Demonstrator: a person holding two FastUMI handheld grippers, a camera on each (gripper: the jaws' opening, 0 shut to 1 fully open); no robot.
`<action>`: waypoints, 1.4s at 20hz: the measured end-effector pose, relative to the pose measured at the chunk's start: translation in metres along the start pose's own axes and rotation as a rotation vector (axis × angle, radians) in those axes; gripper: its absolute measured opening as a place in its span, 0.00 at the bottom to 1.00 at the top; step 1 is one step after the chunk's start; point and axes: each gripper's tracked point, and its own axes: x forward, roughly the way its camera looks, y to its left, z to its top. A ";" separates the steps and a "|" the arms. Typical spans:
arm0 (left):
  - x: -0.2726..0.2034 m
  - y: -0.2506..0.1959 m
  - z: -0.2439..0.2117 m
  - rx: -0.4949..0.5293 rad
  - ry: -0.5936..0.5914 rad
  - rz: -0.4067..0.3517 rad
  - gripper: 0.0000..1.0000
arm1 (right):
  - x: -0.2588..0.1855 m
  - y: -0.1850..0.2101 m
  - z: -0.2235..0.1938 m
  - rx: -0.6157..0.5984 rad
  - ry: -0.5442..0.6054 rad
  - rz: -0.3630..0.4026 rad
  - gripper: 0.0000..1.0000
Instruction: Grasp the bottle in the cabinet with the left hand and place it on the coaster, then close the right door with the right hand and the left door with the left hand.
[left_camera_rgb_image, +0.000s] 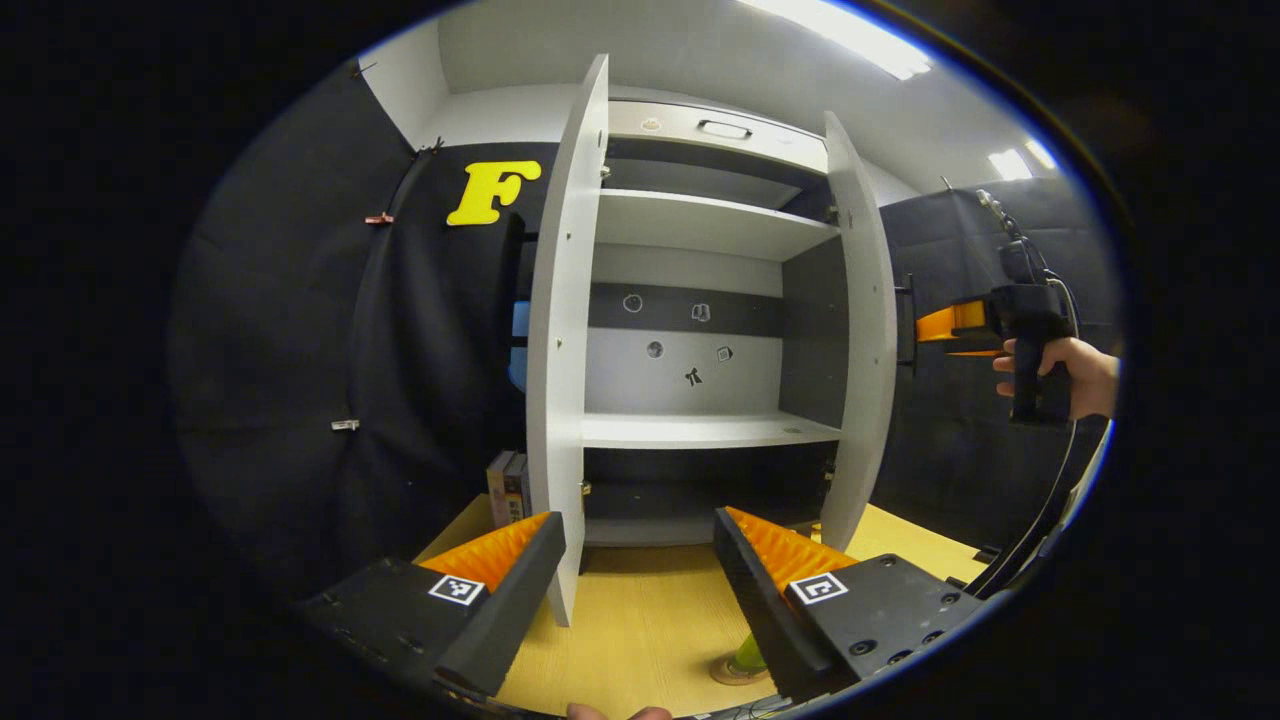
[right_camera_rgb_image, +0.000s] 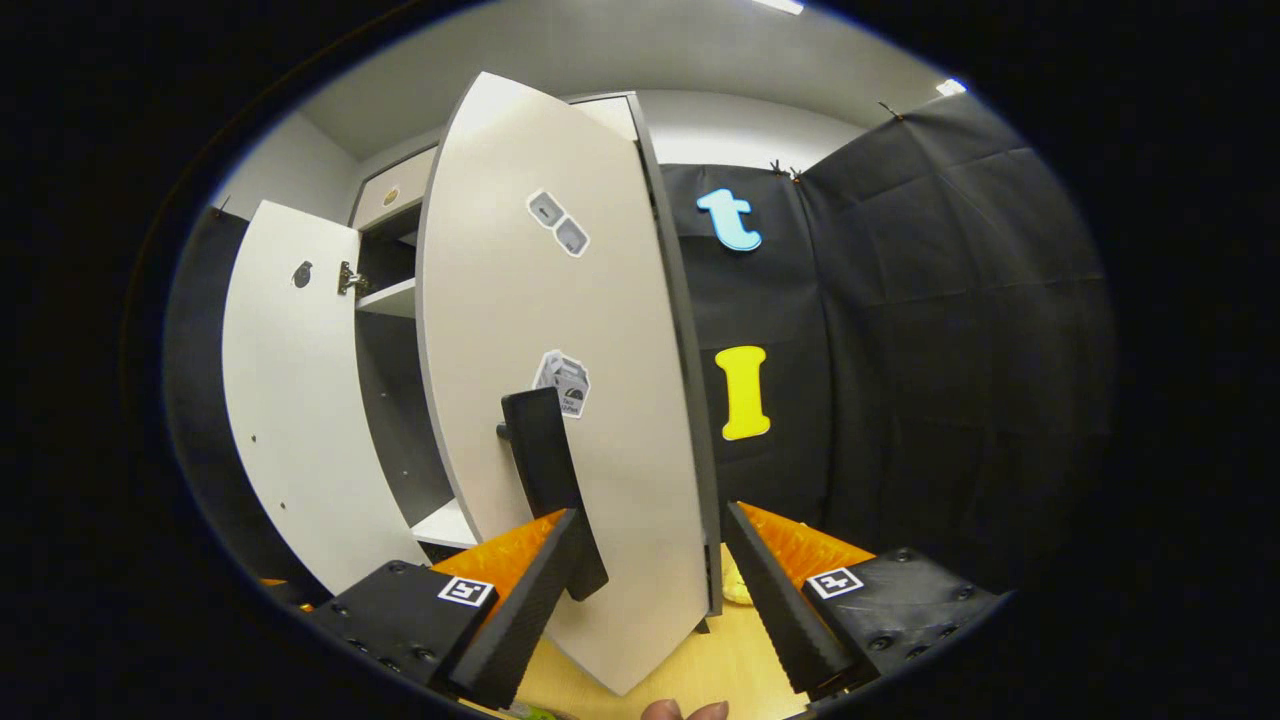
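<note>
2 doors stand open on 1 cabinet (left_camera_rgb_image: 700, 250): left door (left_camera_rgb_image: 560, 340), right door (left_camera_rgb_image: 865, 330). Left tool (left_camera_rgb_image: 635, 570) released, grasping nothing, facing bare shelves. Bottle (left_camera_rgb_image: 748, 655) seen partly, standing on coaster (left_camera_rgb_image: 738, 672) on table (left_camera_rgb_image: 650, 620), behind 1 finger. Right tool (right_camera_rgb_image: 650, 570) released, just before right door's outer face near 1 dark handle (right_camera_rgb_image: 550, 480); seen from left gripper view held in a hand (left_camera_rgb_image: 1075, 370).

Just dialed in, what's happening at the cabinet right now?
Both cabinet doors stand open and the shelves look bare. A bottle sits on the coaster on the table, partly hidden by the open left tongs. The right tongs, open, are up against the right door by its dark handle, not gripping.
</note>
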 end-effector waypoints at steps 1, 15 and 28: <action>-0.001 0.005 0.000 -0.001 0.008 0.013 0.95 | 0.005 0.014 -0.004 0.000 0.006 0.022 0.98; 0.001 0.097 0.031 0.011 0.050 0.173 0.95 | 0.043 0.068 -0.017 -0.054 0.015 0.061 0.98; 0.082 0.172 0.123 -0.018 -0.017 0.231 0.95 | 0.020 0.046 -0.020 -0.108 0.015 0.009 0.98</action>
